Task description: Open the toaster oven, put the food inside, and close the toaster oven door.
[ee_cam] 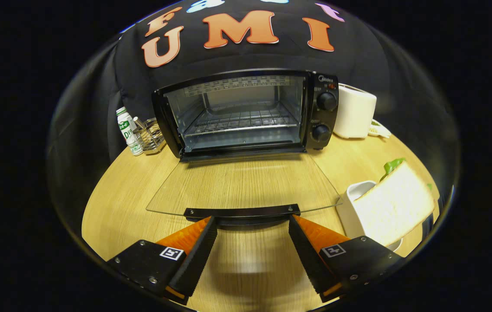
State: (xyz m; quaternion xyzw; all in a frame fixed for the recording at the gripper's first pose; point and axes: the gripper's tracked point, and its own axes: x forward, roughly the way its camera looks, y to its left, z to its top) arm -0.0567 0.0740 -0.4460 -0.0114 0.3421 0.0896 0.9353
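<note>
The black toaster oven [246,110] stands at the back of the round wooden table [120,195], its wire rack [241,121] bare. Its glass door [241,184] is swung fully down and lies flat toward me, with the dark handle [241,212] at its near edge. My gripper [252,223] is open, the fingertips just behind the handle on either side and nothing between them. A slice of bread [395,206] leans out of a white container [358,208] just right of the door, beside my right finger.
A white appliance [354,111] stands right of the oven, with a plate [380,129] behind it. Left of the oven are a small white-and-green bottle [128,131] and a wire holder [150,136]. Something green [392,165] peeks up behind the bread.
</note>
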